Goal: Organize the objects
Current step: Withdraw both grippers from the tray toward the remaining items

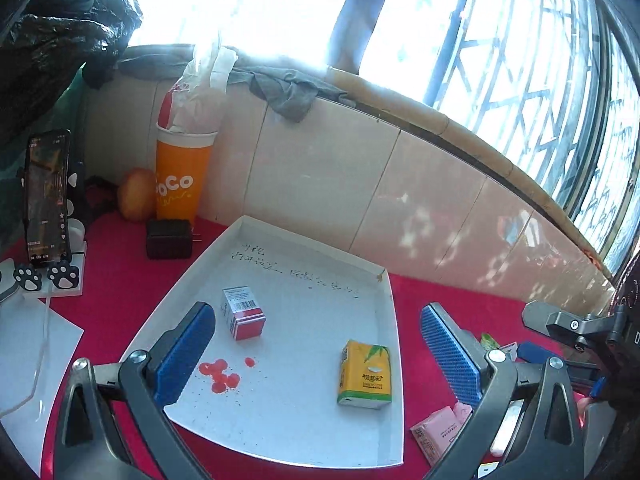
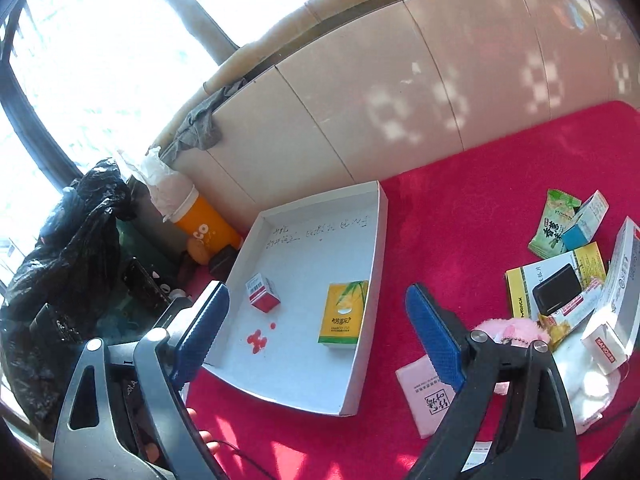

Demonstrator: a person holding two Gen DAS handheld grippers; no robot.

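Two things, a red box (image 1: pixel 243 312) and a yellow pack (image 1: pixel 365 374), lay in the white tray (image 1: pixel 390 320), many more waited on the red cloth (image 2: pixel 460 220), and both grippers, left gripper (image 1: pixel 318 354) and right gripper (image 2: pixel 318 338), were wide open, holding nothing.

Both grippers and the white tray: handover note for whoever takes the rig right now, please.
Left gripper: open, empty, above the white tray.
Right gripper: open, empty, also facing the tray.
Done: red-and-white box and yellow tissue pack lie in the tray, apart from each other.
Left: pink packet, green snack bag, blue-and-white box, yellow-edged box and the rest of the pile are on the red cloth, right of the tray.
Note: red spots on the tray floor.
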